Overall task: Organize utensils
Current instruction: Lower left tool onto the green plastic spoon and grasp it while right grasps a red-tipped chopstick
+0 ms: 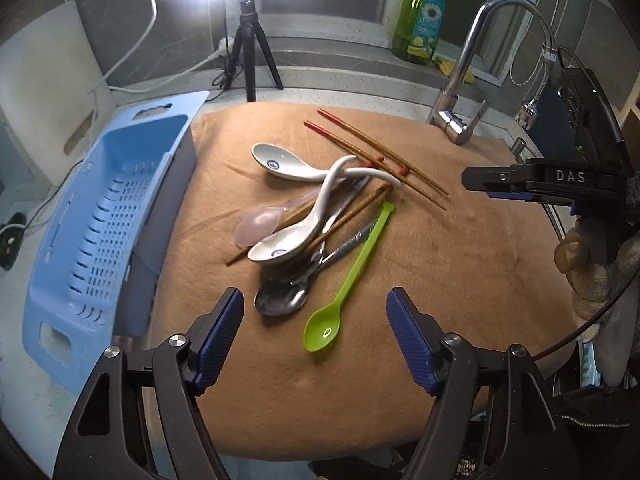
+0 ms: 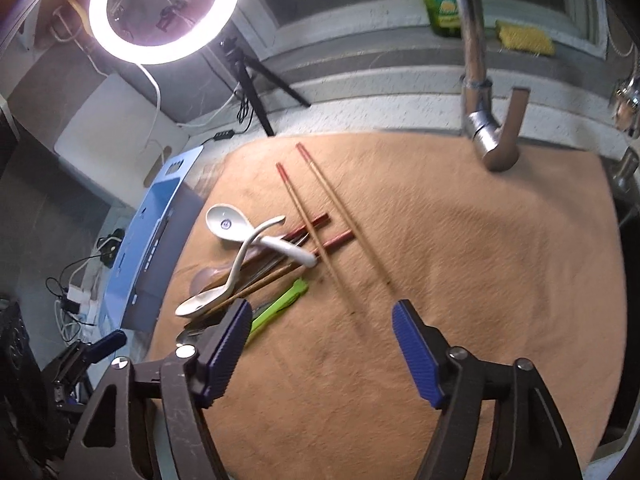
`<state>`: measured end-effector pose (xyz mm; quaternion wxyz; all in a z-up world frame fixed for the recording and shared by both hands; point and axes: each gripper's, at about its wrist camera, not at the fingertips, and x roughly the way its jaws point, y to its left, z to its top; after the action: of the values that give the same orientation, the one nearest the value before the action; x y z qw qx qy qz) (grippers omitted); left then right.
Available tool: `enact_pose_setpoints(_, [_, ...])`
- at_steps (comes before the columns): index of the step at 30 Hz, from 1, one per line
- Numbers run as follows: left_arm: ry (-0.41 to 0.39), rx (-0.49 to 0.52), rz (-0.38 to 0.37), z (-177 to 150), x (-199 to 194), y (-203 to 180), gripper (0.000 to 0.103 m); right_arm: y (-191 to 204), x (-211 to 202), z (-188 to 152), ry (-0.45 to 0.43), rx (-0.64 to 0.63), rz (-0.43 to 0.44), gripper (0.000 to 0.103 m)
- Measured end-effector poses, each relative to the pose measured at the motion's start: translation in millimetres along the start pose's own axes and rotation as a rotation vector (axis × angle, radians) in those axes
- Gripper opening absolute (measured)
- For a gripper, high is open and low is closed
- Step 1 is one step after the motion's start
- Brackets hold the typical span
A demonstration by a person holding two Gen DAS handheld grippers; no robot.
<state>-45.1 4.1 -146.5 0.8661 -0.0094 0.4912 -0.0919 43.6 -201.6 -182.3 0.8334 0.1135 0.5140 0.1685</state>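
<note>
A pile of utensils lies on a tan cloth (image 1: 460,280): two white ceramic spoons (image 1: 288,164), a clear plastic spoon (image 1: 256,228), metal spoons (image 1: 280,300), a green plastic spoon (image 1: 344,280) and red-tipped wooden chopsticks (image 1: 380,156). My left gripper (image 1: 315,336) is open and empty, just above the green spoon's bowl. My right gripper (image 2: 320,352) is open and empty over the cloth, near the lower ends of two chopsticks (image 2: 332,228). The right gripper also shows in the left wrist view (image 1: 492,184) at the right edge. The green spoon (image 2: 280,304) lies by the right gripper's left finger.
A blue slotted plastic basket (image 1: 100,220) stands left of the cloth. A chrome tap (image 1: 464,120) rises at the back right, with a green soap bottle (image 1: 420,20) behind. A ring light on a tripod (image 1: 252,40) and cables sit at the back left.
</note>
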Motion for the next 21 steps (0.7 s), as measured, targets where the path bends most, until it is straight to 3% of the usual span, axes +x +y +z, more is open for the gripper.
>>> enact_pose_setpoints(5, [0.024, 0.006, -0.019, -4.8, 4.7, 0.9, 0.066, 3.9, 15.9, -3.8, 0.048, 0.014, 0.029, 0.052])
enact_pose_setpoints(12, [0.047, 0.021, -0.096, -3.9, 15.9, -3.3, 0.039, -7.8, 13.0, 14.5, 0.033, 0.010, 0.006, 0.044])
enact_pose_setpoints(17, [0.082, 0.051, -0.128, -1.2, 30.6, -12.3, 0.036, -16.3, 15.6, 36.8, 0.051, -0.030, -0.004, 0.035])
enact_pose_setpoints(21, [0.103, 0.064, -0.140, 2.3, 40.2, -17.3, 0.030, -18.4, 21.6, 59.3, 0.052, -0.092, -0.041, 0.033])
